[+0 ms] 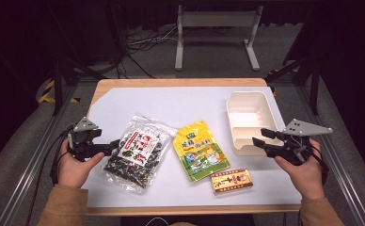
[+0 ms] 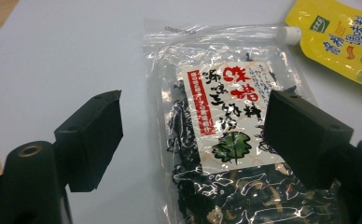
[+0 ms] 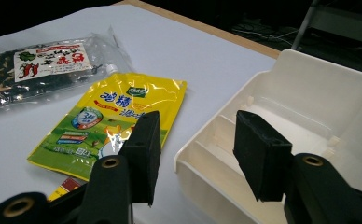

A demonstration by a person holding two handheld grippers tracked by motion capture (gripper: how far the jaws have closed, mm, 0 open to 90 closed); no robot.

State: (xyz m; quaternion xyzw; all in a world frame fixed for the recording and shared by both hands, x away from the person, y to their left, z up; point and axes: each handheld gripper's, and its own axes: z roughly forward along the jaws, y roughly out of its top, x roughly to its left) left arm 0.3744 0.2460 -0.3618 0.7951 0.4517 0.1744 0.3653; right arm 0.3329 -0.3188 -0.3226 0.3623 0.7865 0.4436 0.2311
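The clear bag of dark dried seaweed (image 1: 136, 158) lies flat on the white table sheet (image 1: 180, 106), toward the left of the table, its red-and-white label facing up. In the left gripper view the same bag (image 2: 226, 140) runs away from the camera between the two black jaws, its sealed clear top edge farthest off. The left gripper (image 1: 106, 149) sits at the bag's left edge, held low over the sheet by the person's left hand (image 1: 75, 167). Its jaws stand apart with the bag between them; the right-hand jaw overlaps the bag's edge in that view, though whether it actually touches the plastic is hard to tell, and the pads do not appear to press on it.

Just to the right of the seaweed lies a yellow spouted pouch (image 1: 200, 149), and near its lower right corner a small red and gold box (image 1: 232, 181).

Farther right stands a cream plastic tray (image 1: 231, 110) with a divider inside. The right gripper (image 1: 260, 141) hovers at the tray's near corner, jaws parted wide and holding nothing; in the right gripper view the tray's rim (image 3: 281, 60) and the pouch (image 3: 114, 112) show beyond them.
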